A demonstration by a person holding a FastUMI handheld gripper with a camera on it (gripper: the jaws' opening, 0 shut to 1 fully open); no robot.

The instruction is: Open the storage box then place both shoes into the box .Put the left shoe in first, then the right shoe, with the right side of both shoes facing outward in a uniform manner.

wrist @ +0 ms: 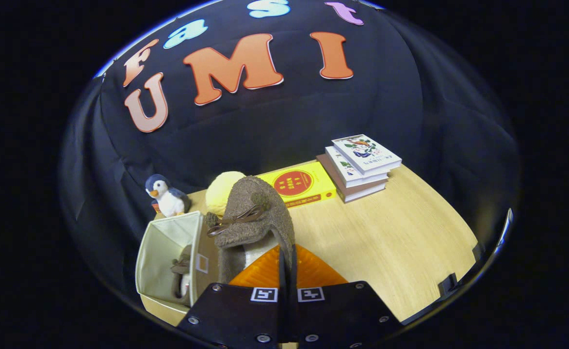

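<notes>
Wooden table (386,232) holds the open storage box (168,242), while the tool (287,271) clamps a fuzzy brown shoe (257,218).

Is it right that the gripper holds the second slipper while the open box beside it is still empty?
Not quite. In the gripper view the box already holds one slipper. The gripper does hold the second slipper, shut on its edge.

Two shoes: one (257,220) pinched by gripper (287,264) beside box (168,242), one (182,276) lying inside box. Four books, two plush toys sitting beyond box.
</notes>
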